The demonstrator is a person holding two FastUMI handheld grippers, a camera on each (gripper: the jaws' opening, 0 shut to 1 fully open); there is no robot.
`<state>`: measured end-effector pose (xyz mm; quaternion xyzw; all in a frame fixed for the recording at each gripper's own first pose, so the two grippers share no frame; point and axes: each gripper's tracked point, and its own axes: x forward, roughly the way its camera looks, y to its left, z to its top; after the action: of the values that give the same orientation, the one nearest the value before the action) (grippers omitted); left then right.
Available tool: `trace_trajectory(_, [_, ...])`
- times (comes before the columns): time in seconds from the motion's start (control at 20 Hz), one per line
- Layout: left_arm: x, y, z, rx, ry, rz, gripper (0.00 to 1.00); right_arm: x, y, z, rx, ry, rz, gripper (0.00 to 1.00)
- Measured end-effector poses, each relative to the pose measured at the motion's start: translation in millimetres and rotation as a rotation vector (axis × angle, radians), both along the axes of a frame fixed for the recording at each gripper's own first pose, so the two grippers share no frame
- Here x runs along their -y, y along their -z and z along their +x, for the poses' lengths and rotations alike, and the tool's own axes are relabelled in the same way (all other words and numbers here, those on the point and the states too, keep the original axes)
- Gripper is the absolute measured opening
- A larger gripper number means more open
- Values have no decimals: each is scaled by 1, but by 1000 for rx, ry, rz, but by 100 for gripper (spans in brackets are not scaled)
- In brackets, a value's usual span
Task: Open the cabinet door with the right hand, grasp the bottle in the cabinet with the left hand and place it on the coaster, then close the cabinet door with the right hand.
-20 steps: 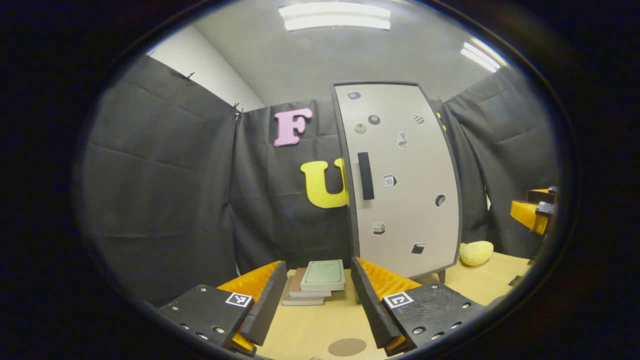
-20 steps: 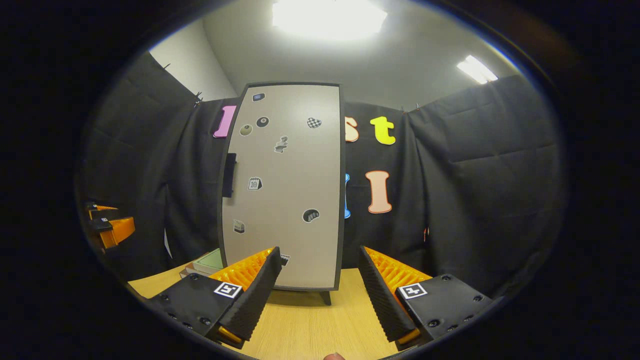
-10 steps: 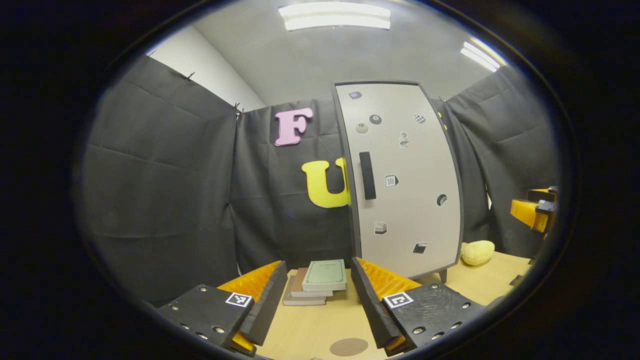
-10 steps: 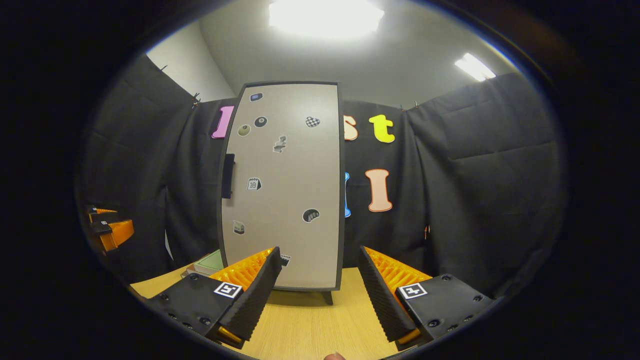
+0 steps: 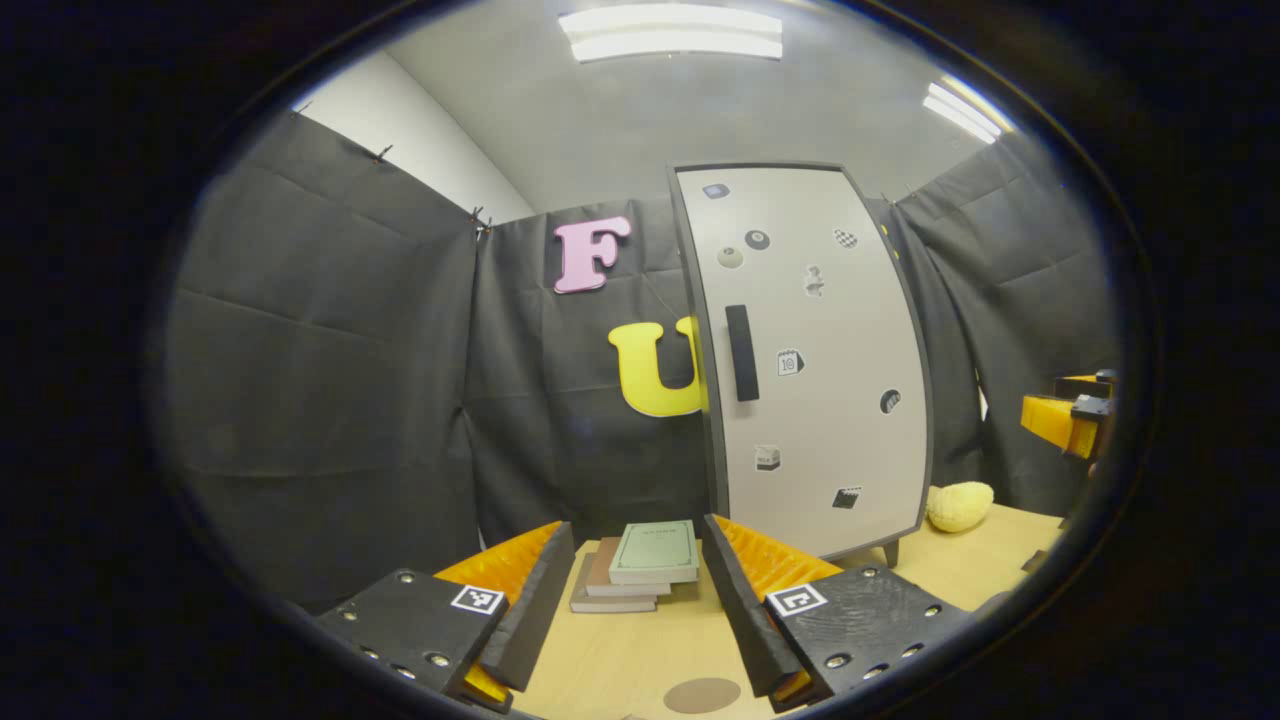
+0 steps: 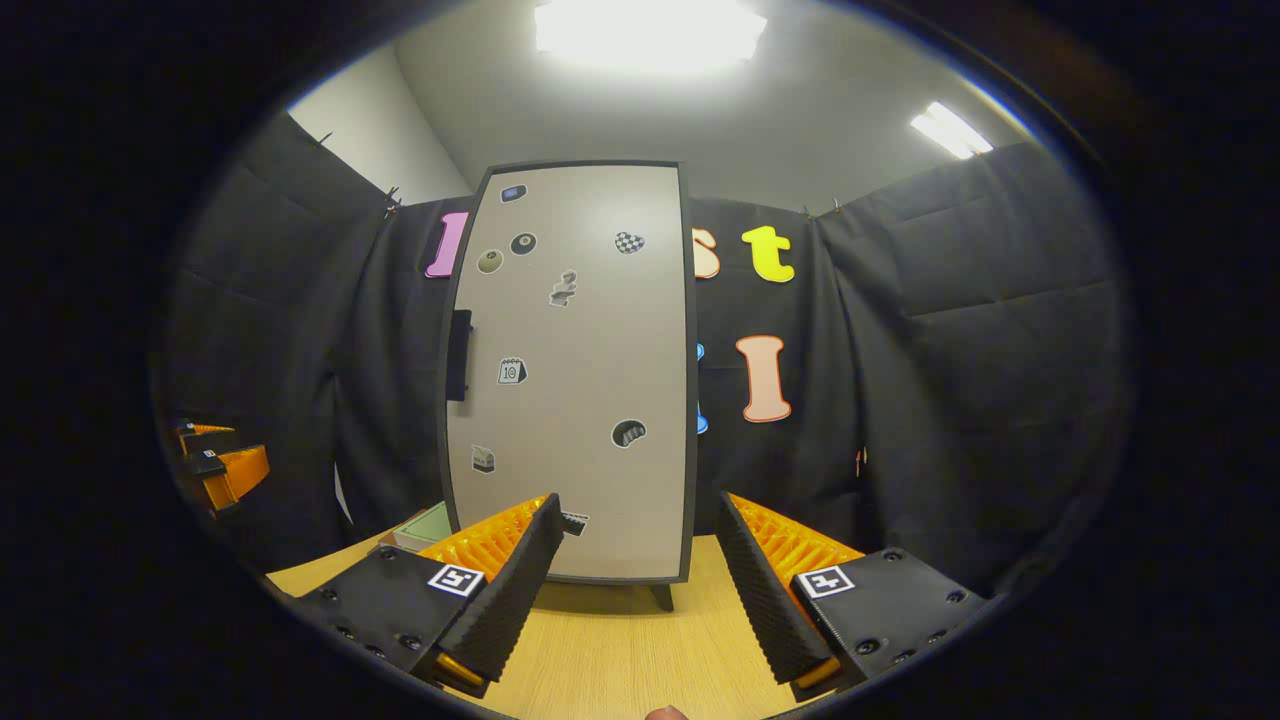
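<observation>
Wooden table (image 6: 610,650), right claw (image 6: 632,570) wide open, empty, left claw (image 5: 628,590) likewise

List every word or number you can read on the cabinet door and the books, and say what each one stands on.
"10": on the calendar sticker on the cabinet door.
Green book, top of the stack: a short line of print on the cover, too small to read.
Other stickers on the door: pictures, with no lettering that can be read.
</observation>
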<state>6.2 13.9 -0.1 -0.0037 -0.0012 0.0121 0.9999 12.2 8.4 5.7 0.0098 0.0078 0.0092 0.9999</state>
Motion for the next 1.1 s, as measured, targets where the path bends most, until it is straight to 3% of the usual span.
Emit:
trace_trajectory(0.4, [-27,0,-2,-1,-61,3,77,-23,-23,26,25,-50,-6,98])
trace_trajectory(1.1, [-96,18,-25,-25,-217,-12,80,-108,-65,98,33,-178,-36,98])
